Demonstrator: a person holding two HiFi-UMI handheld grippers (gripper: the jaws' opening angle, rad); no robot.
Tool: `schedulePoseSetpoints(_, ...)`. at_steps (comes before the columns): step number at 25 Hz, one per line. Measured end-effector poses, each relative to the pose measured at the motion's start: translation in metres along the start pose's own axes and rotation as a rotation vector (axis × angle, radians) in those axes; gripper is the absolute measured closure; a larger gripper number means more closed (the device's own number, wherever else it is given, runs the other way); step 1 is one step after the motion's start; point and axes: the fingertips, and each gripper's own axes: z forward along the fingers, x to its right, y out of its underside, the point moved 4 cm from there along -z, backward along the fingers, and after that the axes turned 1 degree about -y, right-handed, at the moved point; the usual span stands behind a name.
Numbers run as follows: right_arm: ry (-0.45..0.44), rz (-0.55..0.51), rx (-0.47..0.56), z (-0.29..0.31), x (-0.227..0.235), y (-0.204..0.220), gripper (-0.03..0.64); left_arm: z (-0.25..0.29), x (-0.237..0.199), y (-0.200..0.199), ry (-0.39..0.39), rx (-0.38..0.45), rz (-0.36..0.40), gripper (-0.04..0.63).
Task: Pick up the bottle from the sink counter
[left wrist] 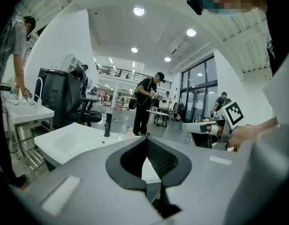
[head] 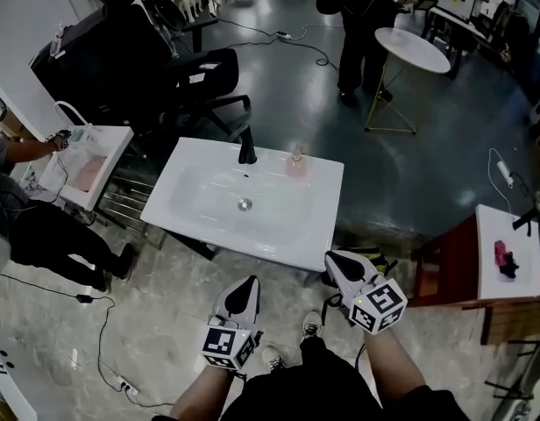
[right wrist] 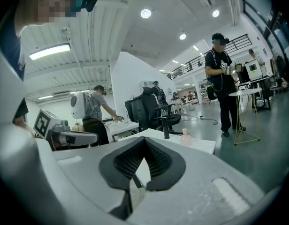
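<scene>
Glossy white sink (smooth, ceramic-looking), matt black faucet, translucent pink plastic bottle, polished dark floor beyond.

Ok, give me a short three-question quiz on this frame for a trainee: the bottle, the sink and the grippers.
1. True or false: the bottle stands on the sink rim, to the right of the faucet in the head view.
2. Pick one. The left gripper is: A open, B shut and empty, C shut on the bottle.
3. Short answer: in the head view, which gripper lies nearer the bottle?

Key: 1 true. 2 B. 3 the right gripper.
</scene>
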Motion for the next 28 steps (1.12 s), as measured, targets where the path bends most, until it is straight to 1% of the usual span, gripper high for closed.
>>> schedulePoseSetpoints(5,-0.022,-0.007,-0.006,0.007,0.022,-0.003,0.617,0.019,0.005,-0.002,-0.005,0.004,-0.001,0.592)
schedulePoseSetpoints(8,-0.031,-0.011,-0.005,0.010,0.034,-0.007,0.617,0.030,0.009,-0.005,-0.018,-0.007,-0.010,0.592)
schedulePoseSetpoints(11,-0.043,-0.016,-0.007,0.016,0.046,-0.011,0.617,0.042,0.010,-0.006,-0.023,0.007,-0.009,0.592)
schedulePoseSetpoints(21,-0.085,-0.039,-0.014,0.034,0.072,-0.026,0.617,0.068,0.010,-0.019,-0.056,0.034,-0.010,0.592)
schedulePoseSetpoints(28,-0.110,-0.029,-0.007,0.038,0.090,-0.032,0.617,0.083,0.016,-0.027,-0.083,0.036,0.001,0.592)
